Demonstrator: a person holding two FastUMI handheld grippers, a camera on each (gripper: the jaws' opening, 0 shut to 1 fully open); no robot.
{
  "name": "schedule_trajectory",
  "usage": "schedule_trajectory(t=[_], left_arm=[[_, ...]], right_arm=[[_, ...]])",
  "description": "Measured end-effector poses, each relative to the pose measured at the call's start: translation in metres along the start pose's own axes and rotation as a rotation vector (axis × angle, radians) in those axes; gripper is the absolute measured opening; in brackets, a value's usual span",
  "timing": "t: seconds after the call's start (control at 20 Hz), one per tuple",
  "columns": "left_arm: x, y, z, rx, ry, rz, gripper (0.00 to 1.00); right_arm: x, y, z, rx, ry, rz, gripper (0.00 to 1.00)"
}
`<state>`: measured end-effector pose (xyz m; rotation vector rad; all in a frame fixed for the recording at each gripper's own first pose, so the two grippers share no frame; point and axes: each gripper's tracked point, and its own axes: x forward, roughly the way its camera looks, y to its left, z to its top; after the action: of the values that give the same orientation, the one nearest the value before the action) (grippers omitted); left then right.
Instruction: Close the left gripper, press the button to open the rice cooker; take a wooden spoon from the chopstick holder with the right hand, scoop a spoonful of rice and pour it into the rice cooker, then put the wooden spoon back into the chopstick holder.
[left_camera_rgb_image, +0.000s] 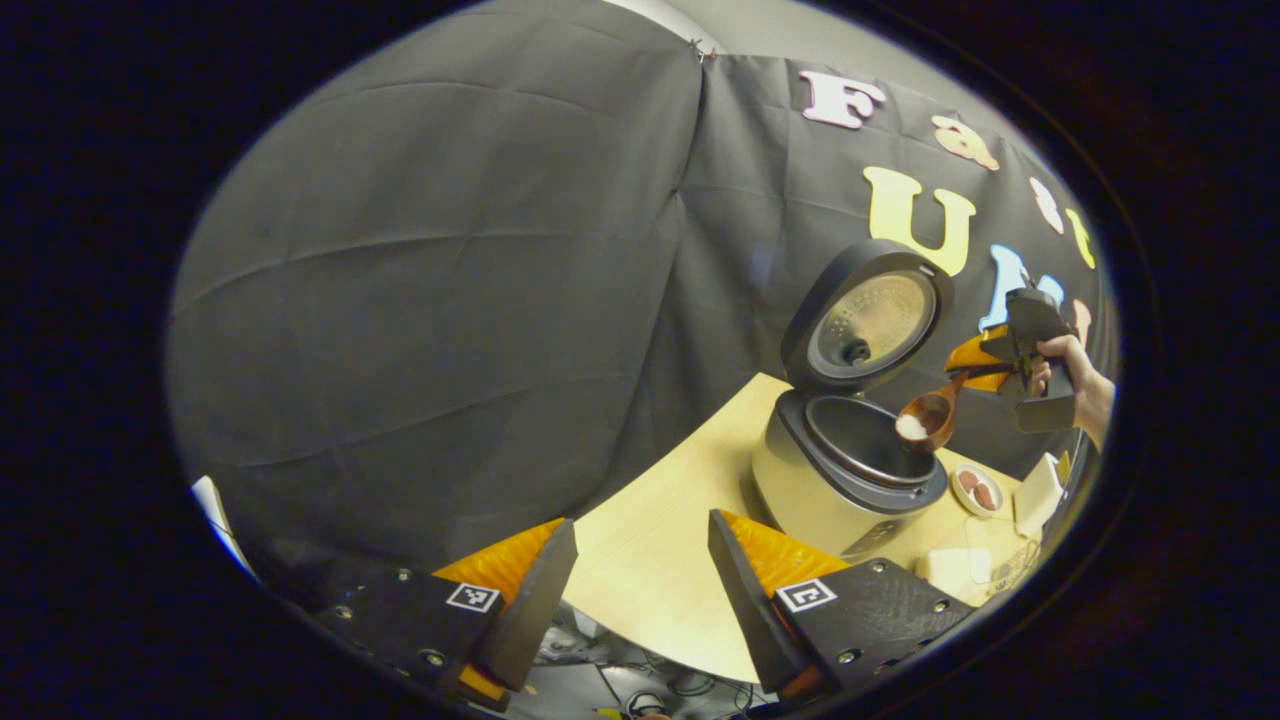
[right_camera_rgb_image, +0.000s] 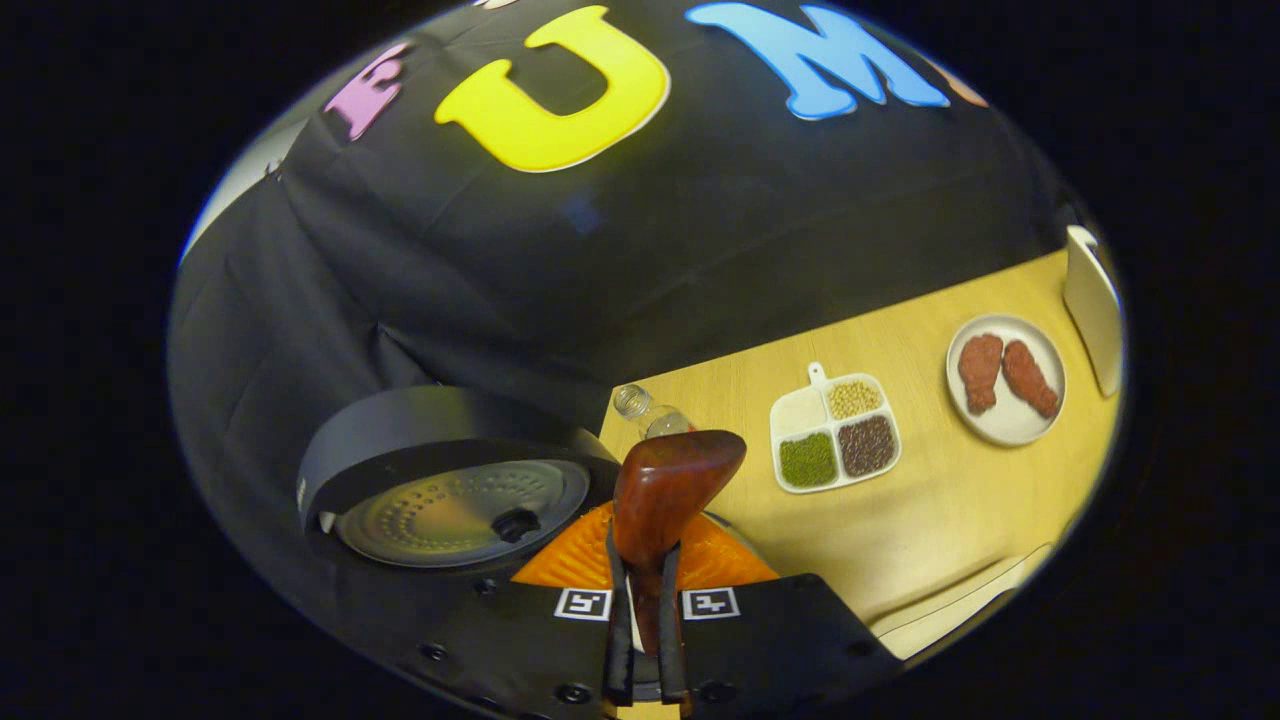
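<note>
The rice cooker (left_camera_rgb_image: 835, 490) stands open on the wooden table (left_camera_rgb_image: 660, 560), its lid (left_camera_rgb_image: 870, 320) raised upright. Over the inner pot's right rim hangs a wooden spoon (left_camera_rgb_image: 925, 418) with white rice in its bowl. My right gripper (left_camera_rgb_image: 990, 365), held by a hand (left_camera_rgb_image: 1078, 385), is shut on the spoon's handle. In the right gripper view the spoon (right_camera_rgb_image: 668, 485) sticks out between the fingers of my right gripper (right_camera_rgb_image: 645, 565), with the cooker lid (right_camera_rgb_image: 460, 510) just to its left. My left gripper (left_camera_rgb_image: 640, 600) is open, low over the table's near edge and apart from the cooker.
A divided white tray (right_camera_rgb_image: 835, 435) of grains and a plate (right_camera_rgb_image: 1005, 378) with two brown drumsticks lie on the table right of the cooker. A clear bottle (right_camera_rgb_image: 650, 410) lies behind the spoon. A white container (right_camera_rgb_image: 1090, 300) stands at the far right edge.
</note>
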<state>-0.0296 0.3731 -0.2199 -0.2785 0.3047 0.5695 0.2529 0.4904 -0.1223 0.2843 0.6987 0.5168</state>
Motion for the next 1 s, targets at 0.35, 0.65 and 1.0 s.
schedule_trajectory(t=[0.35, 0.65, 1.0], left_arm=[[-0.002, -0.009, -0.006, 0.012, 0.008, -0.025, 0.84], [-0.011, -0.009, -0.011, 0.038, 0.004, -0.019, 0.84], [-0.026, -0.008, -0.029, 0.026, 0.027, -0.005, 0.85]], right_arm=[[0.0, 0.03, -0.005, -0.147, -0.004, 0.05, 0.12], [-0.01, 0.055, 0.0, -0.227, -0.061, 0.089, 0.12], [-0.031, 0.09, 0.019, -0.443, -0.209, 0.123, 0.12]])
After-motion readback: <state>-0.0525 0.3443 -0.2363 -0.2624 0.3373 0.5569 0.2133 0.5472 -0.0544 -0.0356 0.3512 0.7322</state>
